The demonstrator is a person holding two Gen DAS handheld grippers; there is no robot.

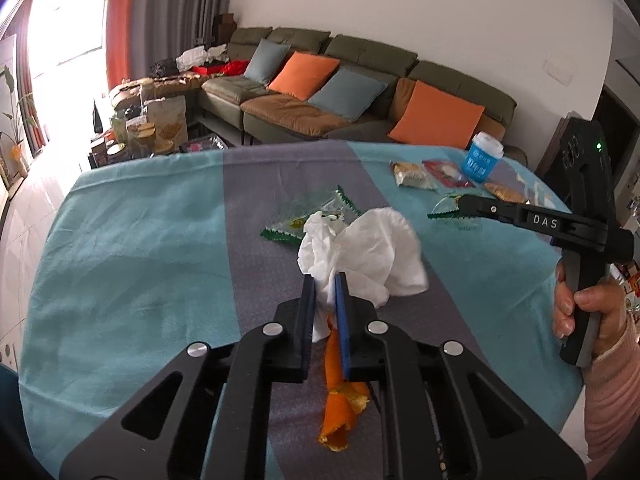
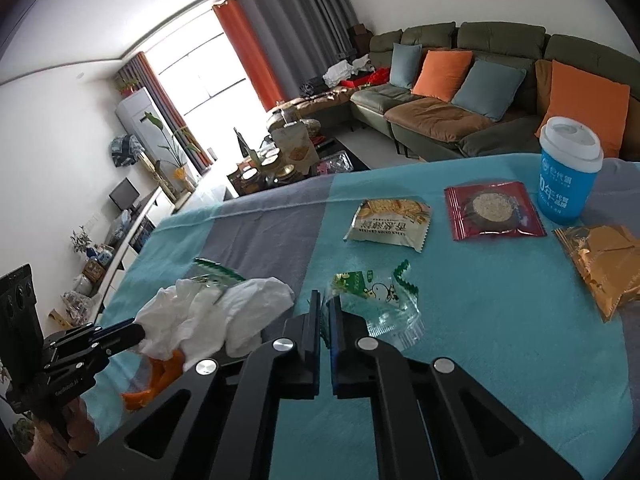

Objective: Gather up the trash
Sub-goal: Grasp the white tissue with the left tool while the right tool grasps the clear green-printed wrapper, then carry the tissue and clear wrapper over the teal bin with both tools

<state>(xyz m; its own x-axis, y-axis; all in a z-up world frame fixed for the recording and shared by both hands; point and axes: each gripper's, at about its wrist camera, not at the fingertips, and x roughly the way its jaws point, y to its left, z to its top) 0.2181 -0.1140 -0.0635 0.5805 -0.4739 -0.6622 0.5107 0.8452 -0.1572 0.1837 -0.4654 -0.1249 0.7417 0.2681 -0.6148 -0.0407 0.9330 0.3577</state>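
Left gripper [image 1: 325,280] clamps a crumpled white tissue [image 1: 360,252] with orange peel [image 1: 340,392] dangling below, above the striped tablecloth [image 1: 140,240]. Right gripper [image 2: 325,300] pinches the edge of a clear green-trimmed wrapper [image 2: 376,300] lying on the cloth, jaws nearly closed

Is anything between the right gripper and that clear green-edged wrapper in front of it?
Nothing visible is. The right gripper is nearly shut right at the near edge of the clear green-edged wrapper; whether it pinches it is unclear. The left gripper holds the crumpled white tissue off to its left.
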